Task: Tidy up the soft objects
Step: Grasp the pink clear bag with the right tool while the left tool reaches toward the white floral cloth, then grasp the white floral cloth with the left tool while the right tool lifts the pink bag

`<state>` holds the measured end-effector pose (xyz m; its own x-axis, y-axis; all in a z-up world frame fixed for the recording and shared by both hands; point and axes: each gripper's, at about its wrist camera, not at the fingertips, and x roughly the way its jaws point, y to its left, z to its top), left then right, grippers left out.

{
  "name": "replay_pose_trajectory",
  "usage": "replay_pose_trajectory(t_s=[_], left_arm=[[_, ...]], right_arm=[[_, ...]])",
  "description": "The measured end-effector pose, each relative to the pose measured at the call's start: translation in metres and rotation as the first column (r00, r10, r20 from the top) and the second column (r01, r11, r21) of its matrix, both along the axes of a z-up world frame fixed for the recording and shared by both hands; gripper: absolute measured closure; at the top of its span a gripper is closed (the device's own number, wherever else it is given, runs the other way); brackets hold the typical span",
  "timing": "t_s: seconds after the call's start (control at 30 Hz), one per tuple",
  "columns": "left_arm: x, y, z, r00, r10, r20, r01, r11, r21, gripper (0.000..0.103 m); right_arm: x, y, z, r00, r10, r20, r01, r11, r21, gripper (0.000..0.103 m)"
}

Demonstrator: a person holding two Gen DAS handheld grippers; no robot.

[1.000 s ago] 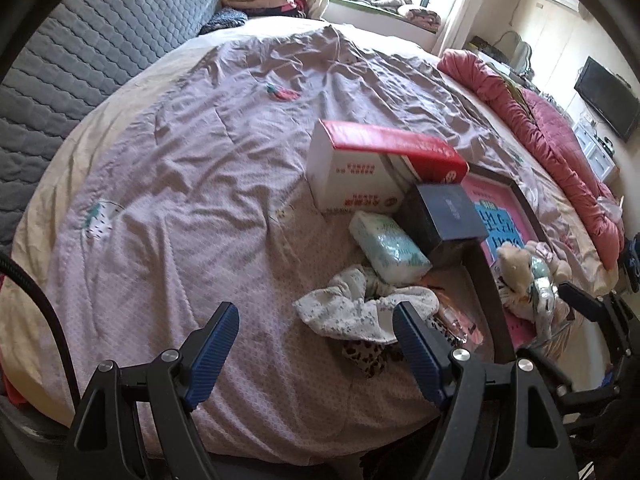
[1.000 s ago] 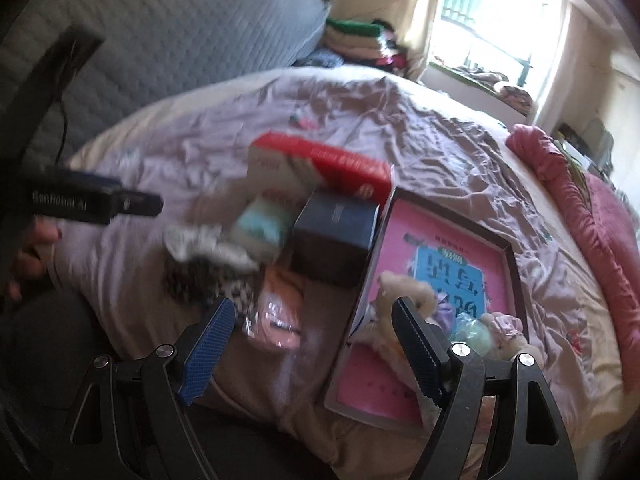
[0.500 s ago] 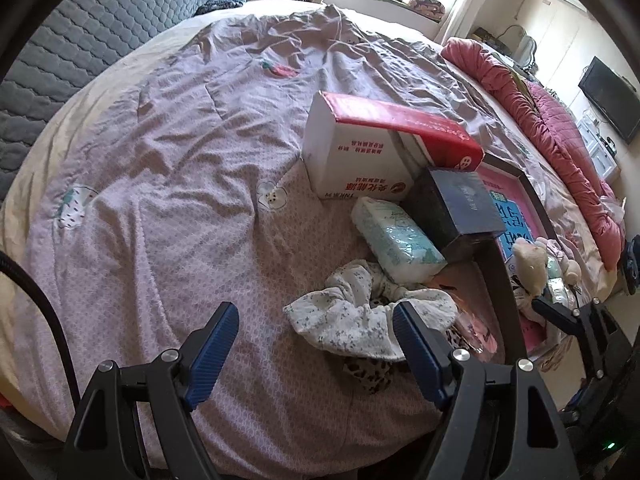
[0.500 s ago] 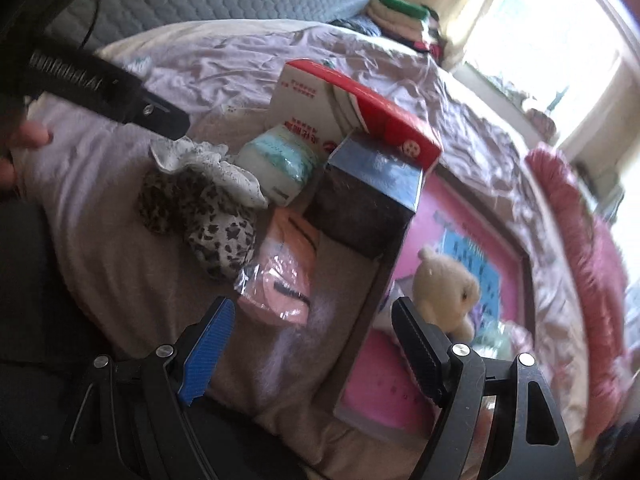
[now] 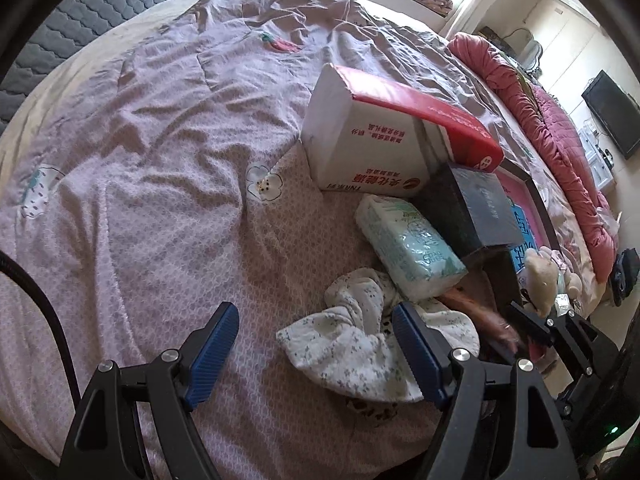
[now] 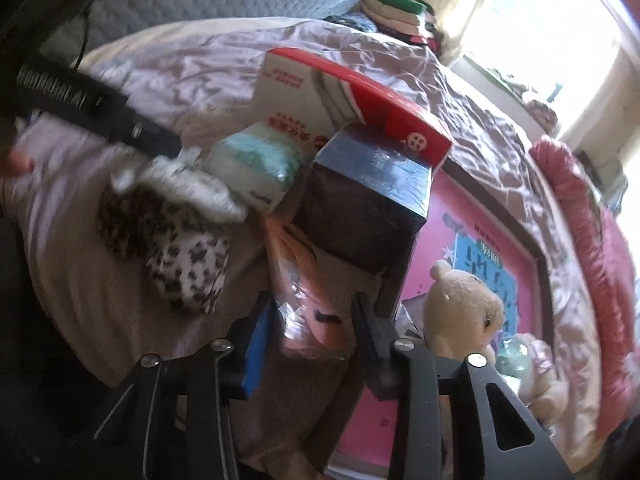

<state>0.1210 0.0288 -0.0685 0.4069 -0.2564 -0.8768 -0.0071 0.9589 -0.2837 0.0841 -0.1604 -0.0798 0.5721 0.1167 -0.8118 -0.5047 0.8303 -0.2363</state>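
I am closing my right gripper (image 6: pixel 310 330) on the pink packet (image 6: pixel 308 312) (near the bed's (image 5: pixel 160 200) edge); next, lifting it. My left gripper (image 5: pixel 316 348) is hanging open.

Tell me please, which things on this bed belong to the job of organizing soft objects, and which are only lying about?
Belong to the job:
- white floral cloth
- leopard-print cloth
- pink packet, between the right hand-held gripper jaws, which have just been closing
- plush bear
- pink tray

Only lying about:
- red and white box
- dark box
- tissue pack
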Motion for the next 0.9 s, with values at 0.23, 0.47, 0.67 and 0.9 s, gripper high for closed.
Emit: replay_pose_trajectory(t_s=[0.23,0.47,0.67,0.9], left_arm=[[0.003,-0.002,-0.003,1.000,-0.020,0.013,0.020,1.000,-0.002,0.026],[0.007,0.000,-0.006,0.999,-0.050,0.018,0.051,0.997,-0.064,0.057],[0.005,-0.005,-0.004,0.995,-0.086,0.042,0.089,0.995,-0.051,0.091],[-0.002,-0.008,0.008,0.988,-0.112,0.103,0.118,0.992,-0.054,0.097]], right_arm=[[0.012,0.015,-0.011,0.998,0.034,-0.049,-0.034,0.999,0.000,0.071],[0.030,0.006,-0.015,0.991,-0.044,-0.123,0.051,0.997,0.058,0.082],[0.026,-0.002,-0.007,0.989,-0.054,-0.134,0.073,0.988,0.135,0.084],[0.016,-0.012,0.010,0.987,-0.045,-0.156,0.090,0.952,0.293,0.085]])
